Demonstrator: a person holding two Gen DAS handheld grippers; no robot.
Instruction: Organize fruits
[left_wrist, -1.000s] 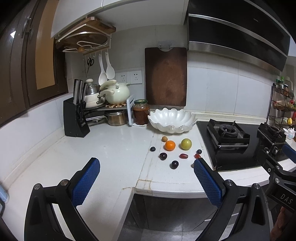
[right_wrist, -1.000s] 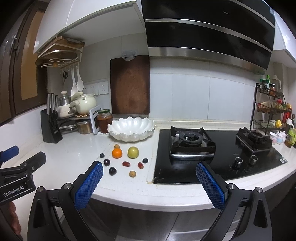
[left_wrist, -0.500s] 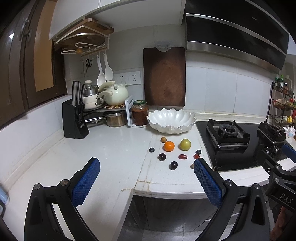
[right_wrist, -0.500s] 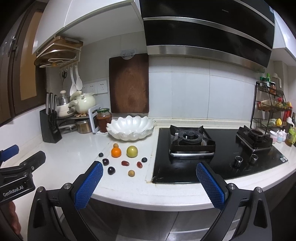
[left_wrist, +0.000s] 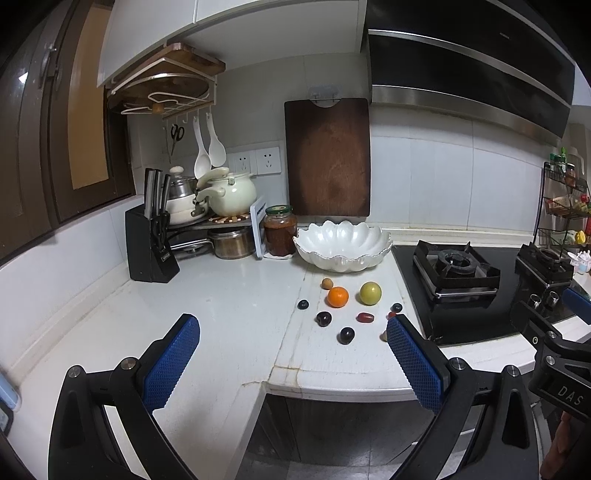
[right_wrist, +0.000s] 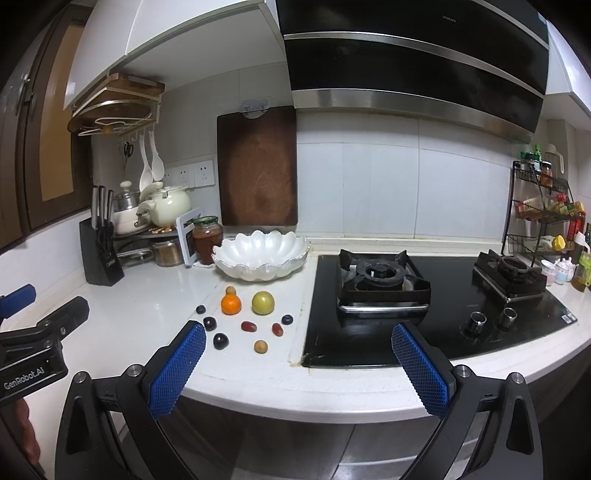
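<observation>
— How were the grippers set?

— The left gripper (left_wrist: 291, 352) and the right gripper (right_wrist: 298, 361) were both spread wide and empty, held off the near edge of the surface (left_wrist: 221, 310).

— And the fruit?

— Loose on the surface: an orange (left_wrist: 337, 297) beside a green fruit (left_wrist: 370, 293), with dark grapes (left_wrist: 323, 318) nearer. Just beyond them sat the white bowl (left_wrist: 343, 248), left of the stove (right_wrist: 384, 280).

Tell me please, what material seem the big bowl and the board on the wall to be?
Bowl: probably glazed ceramic, since its white scalloped surface has a pearly shine; glossy plastic is possible. Board: dark brown wood, matte, with a paler worn patch in the middle.
</observation>
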